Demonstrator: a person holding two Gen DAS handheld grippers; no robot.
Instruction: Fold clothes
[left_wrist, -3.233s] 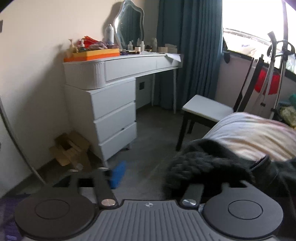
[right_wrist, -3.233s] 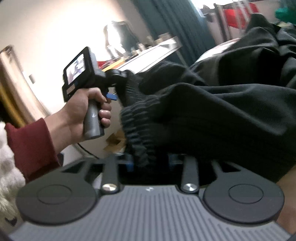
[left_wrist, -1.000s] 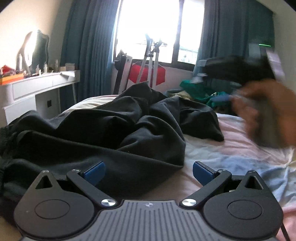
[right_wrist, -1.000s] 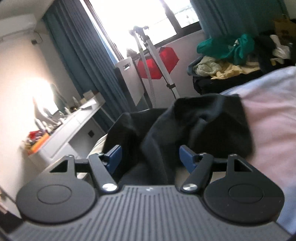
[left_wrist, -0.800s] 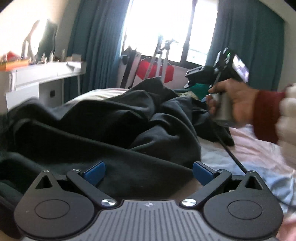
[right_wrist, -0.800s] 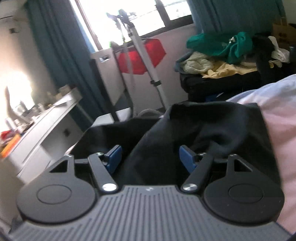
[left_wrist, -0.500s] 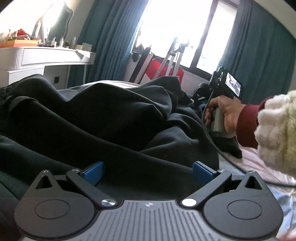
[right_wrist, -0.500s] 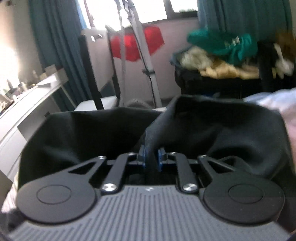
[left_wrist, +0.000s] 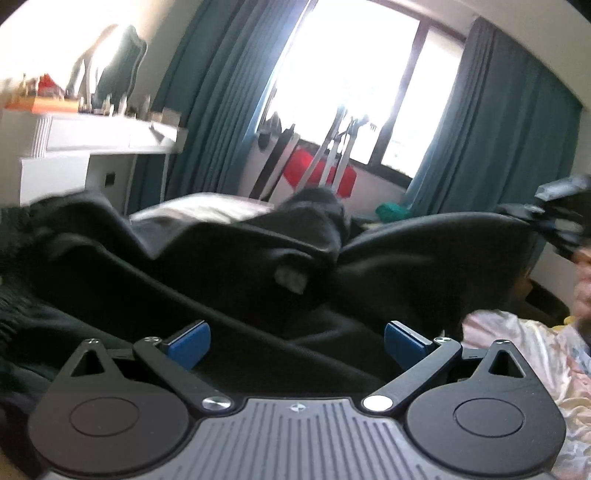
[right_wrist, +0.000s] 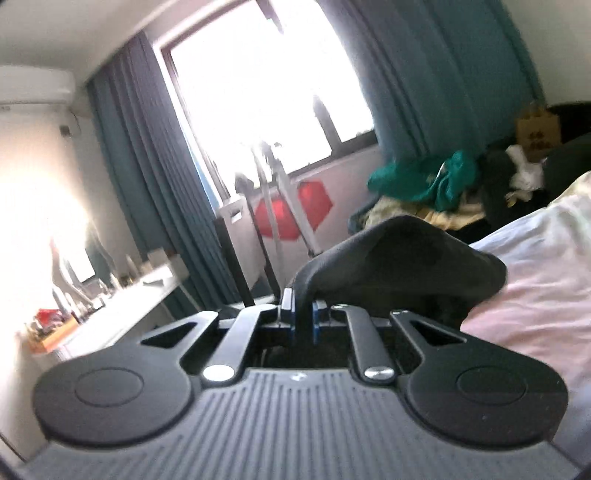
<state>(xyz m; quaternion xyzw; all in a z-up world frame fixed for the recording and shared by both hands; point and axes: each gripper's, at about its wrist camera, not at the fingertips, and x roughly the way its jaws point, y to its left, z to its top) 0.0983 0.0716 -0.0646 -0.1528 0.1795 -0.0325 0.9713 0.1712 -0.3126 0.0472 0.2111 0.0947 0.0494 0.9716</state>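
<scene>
A black garment (left_wrist: 229, 273) lies crumpled on the bed (left_wrist: 517, 354). My left gripper (left_wrist: 295, 343) hovers just over it, open, its blue pads (left_wrist: 188, 345) wide apart with cloth below and nothing pinched. My right gripper (right_wrist: 303, 314) is shut on a fold of the black garment (right_wrist: 399, 254), which rises from the pads and drapes to the right over the pink sheet (right_wrist: 535, 280). In the left wrist view the right gripper (left_wrist: 561, 218) shows blurred at the far right, holding a stretched corner of the garment up, with a hand (left_wrist: 583, 266) under it.
A white dressing table (left_wrist: 92, 147) with a mirror (left_wrist: 122, 66) stands at the left. Teal curtains (left_wrist: 491, 155) frame a bright window. A metal rack with a red piece (right_wrist: 295, 214) stands beyond the bed. A pile of other clothes (right_wrist: 424, 184) lies at the back right.
My right gripper went from open around the garment's edge to shut on it, then lifted and pulled that edge out to the right. My left gripper stayed open and shifted over the cloth.
</scene>
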